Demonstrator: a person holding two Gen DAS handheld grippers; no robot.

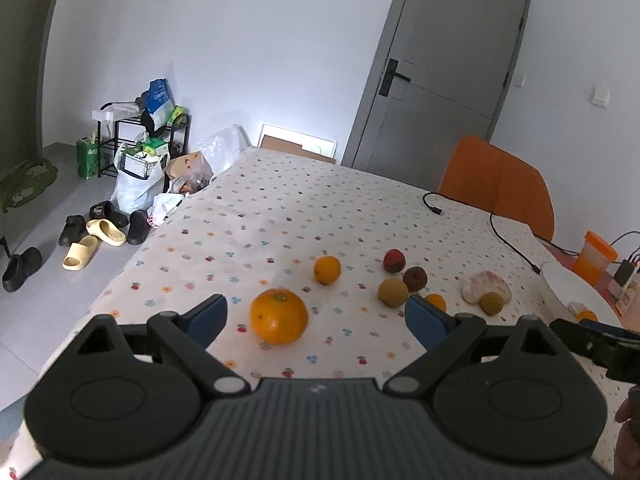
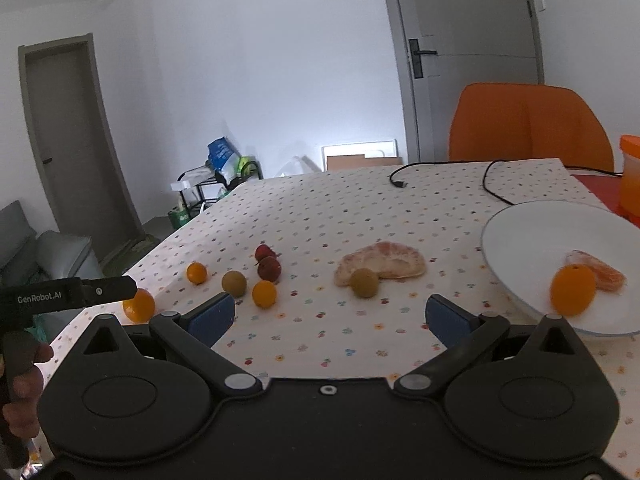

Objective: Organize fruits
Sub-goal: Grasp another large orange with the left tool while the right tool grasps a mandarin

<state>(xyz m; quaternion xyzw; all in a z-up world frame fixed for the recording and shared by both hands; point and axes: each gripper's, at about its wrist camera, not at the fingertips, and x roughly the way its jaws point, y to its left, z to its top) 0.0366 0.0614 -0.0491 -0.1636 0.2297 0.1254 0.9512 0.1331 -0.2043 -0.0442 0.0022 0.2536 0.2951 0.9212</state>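
Note:
Fruit lies scattered on a flowered tablecloth (image 1: pixel 280 208). A large orange (image 1: pixel 279 316) sits between the wide-apart fingers of my left gripper (image 1: pixel 316 316), nearer the left pad and touched by neither. Further on lie a small orange (image 1: pixel 327 269), two red fruits (image 1: pixel 394 260), a brown-green fruit (image 1: pixel 393 292) and a peeled pomelo piece (image 1: pixel 484 284). My right gripper (image 2: pixel 330 316) stands open over bare cloth, in front of the pomelo piece (image 2: pixel 384 266) and a green fruit (image 2: pixel 364 283). A white plate (image 2: pixel 532 232) at the right holds an orange (image 2: pixel 573 290) and a peeled segment (image 2: pixel 604 276).
A black cable (image 2: pixel 492 188) runs across the far right of the table. An orange chair (image 2: pixel 528 124) stands behind it and an orange container (image 2: pixel 630 176) beside the plate. The table's left edge drops to a floor with shoes (image 1: pixel 100 232) and bags (image 1: pixel 136 176).

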